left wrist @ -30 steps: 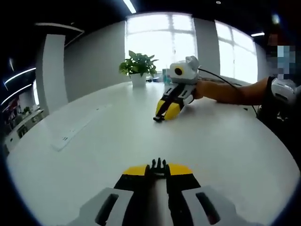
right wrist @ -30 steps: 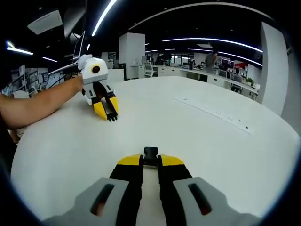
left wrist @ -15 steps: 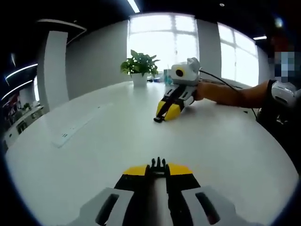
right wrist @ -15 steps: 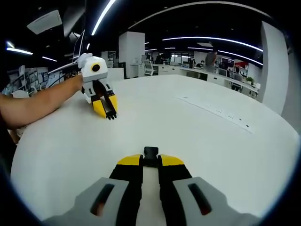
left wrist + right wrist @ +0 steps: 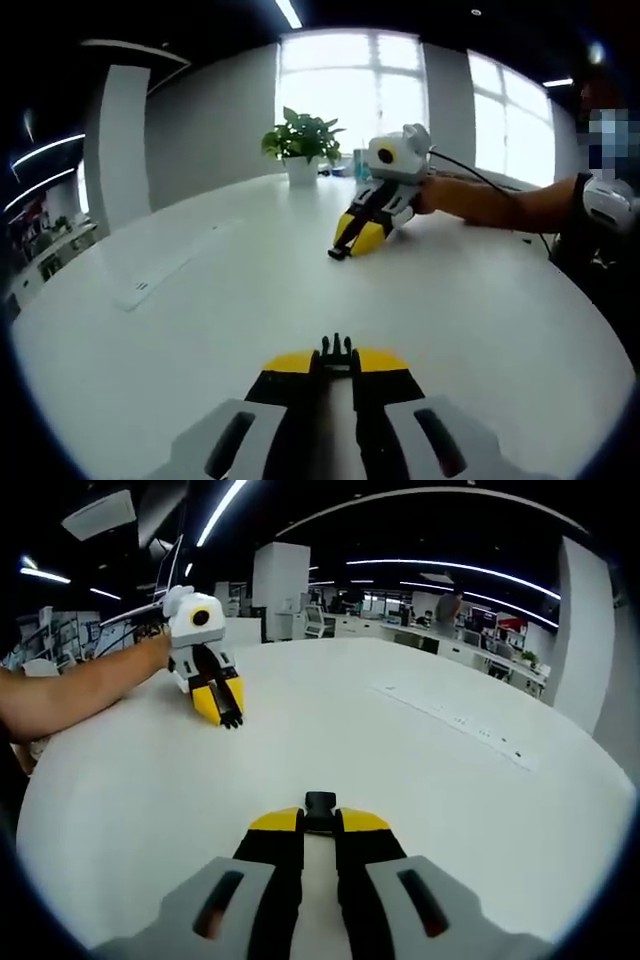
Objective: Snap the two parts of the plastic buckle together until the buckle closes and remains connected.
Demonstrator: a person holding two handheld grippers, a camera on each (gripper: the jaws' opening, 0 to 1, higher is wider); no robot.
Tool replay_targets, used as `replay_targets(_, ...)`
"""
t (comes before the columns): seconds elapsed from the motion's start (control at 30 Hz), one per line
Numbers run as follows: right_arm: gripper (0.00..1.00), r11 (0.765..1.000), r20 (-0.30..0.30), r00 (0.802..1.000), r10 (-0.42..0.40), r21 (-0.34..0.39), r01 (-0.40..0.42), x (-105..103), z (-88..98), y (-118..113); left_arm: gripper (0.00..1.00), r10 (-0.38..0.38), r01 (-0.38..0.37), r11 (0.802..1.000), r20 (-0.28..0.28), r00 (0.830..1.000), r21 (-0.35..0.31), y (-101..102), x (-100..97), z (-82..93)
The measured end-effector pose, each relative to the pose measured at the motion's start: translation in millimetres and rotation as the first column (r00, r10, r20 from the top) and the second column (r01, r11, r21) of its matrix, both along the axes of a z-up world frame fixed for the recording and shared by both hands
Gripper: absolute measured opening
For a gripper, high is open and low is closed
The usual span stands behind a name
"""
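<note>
The pronged black buckle half (image 5: 338,350) sticks out from my left gripper (image 5: 338,366), which is shut on it low over the white table (image 5: 230,330). The black socket half (image 5: 320,804) is held the same way in my right gripper (image 5: 320,824), shut on it. Each gripper faces the other across the table. In the left gripper view the right gripper (image 5: 358,232) rests at the far side with its black piece (image 5: 337,254) at the tip. In the right gripper view the left gripper (image 5: 220,700) lies at the upper left, prongs (image 5: 232,721) pointing my way. The two halves are well apart.
A person's forearm (image 5: 490,200) reaches in behind the far gripper, also seen as an arm (image 5: 70,685). A potted plant (image 5: 300,150) stands at the table's far edge. A long flush cable strip (image 5: 455,725) runs across the tabletop, the same strip (image 5: 175,262).
Both views have drifted slightly, so the opposite gripper sits a little higher in each picture. Both grippers stay shut on their buckle halves and the gap between them looks about the same.
</note>
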State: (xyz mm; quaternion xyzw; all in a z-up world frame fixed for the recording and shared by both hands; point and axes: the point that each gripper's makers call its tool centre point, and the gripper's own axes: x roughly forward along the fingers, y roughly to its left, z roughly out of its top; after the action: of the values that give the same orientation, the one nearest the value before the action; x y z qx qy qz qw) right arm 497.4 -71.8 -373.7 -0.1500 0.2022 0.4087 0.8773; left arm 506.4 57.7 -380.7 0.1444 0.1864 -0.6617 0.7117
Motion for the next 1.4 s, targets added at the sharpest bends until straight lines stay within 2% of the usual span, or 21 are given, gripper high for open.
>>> replay_targets(0.1, 0.1, 1.0, -0.017, 1.0, 0.007, 0.005, -0.007, -3.2, -1.0, 1.4, 0.11, 0.011, -0.01, 1.0, 0.005, 1.0, -0.02, -3.9, 2.3, 7.8)
replay_targets(0.27, 0.1, 1.0, -0.022, 1.0, 0.014, 0.009, -0.013, -4.9, -0.5, 2.9, 0.11, 0.055, -0.051, 0.996, 0.048, 0.997, -0.07, -7.6, 10.2, 23.1)
replay_targets(0.4, 0.1, 0.997, -0.019, 1.0, 0.008, 0.071, -0.006, -5.1, 12.1, 4.6, 0.1, 0.051, -0.049, 0.995, 0.027, 0.998, -0.087, -10.0, 4.5, 33.6)
replay_targets(0.53, 0.1, 0.996, -0.016, 0.999, 0.028, 0.084, -0.027, -14.0, 19.5, 7.9, 0.1, 0.042, -0.041, 0.995, 0.015, 0.999, -0.093, -12.1, -0.8, 41.2)
replay_targets(0.6, 0.1, 0.996, -0.008, 0.999, 0.042, 0.077, -0.042, -20.0, 23.5, 9.5, 0.1, 0.033, -0.031, 0.996, 0.023, 0.999, -0.087, -13.1, -4.8, 42.6)
replay_targets(0.67, 0.1, 0.996, 0.004, 0.999, 0.054, 0.071, -0.054, -25.0, 27.6, 9.1, 0.11, 0.053, -0.047, 0.996, 0.076, 0.996, -0.071, -12.8, -2.5, 42.9)
replay_targets(0.7, 0.1, 0.996, 0.009, 0.998, 0.054, 0.067, -0.055, -26.3, 29.1, 8.2, 0.11, 0.051, -0.046, 0.997, 0.083, 0.995, -0.066, -13.5, -3.7, 42.6)
replay_targets(1.0, 0.1, 0.995, 0.021, 0.999, 0.048, 0.088, -0.05, -29.2, 36.5, 4.6, 0.11, 0.042, -0.037, 0.998, 0.093, 0.995, -0.053, -16.0, -9.8, 37.9)
replay_targets(1.07, 0.1, 0.994, 0.013, 0.999, 0.048, 0.096, -0.049, -28.6, 36.6, 4.1, 0.11, 0.049, -0.042, 0.995, 0.077, 0.996, -0.088, -17.0, -11.7, 42.2)
replay_targets(1.1, 0.1, 0.994, 0.013, 0.999, 0.046, 0.098, -0.047, -29.1, 36.7, 3.4, 0.11, 0.053, -0.039, 0.99, 0.099, 0.994, -0.137, -20.5, -11.0, 49.5)
replay_targets(1.23, 0.1, 0.994, 0.011, 0.999, 0.044, 0.102, -0.045, -29.1, 37.5, -0.2, 0.11, 0.078, -0.062, 0.986, 0.096, 0.992, -0.154, -16.6, -9.2, 52.7)
replay_targets(1.4, 0.1, 0.991, 0.007, 0.999, 0.046, 0.123, -0.046, -30.1, 41.5, -0.9, 0.11, 0.111, -0.099, 0.987, 0.096, 0.989, -0.124, -13.4, -12.5, 47.3)
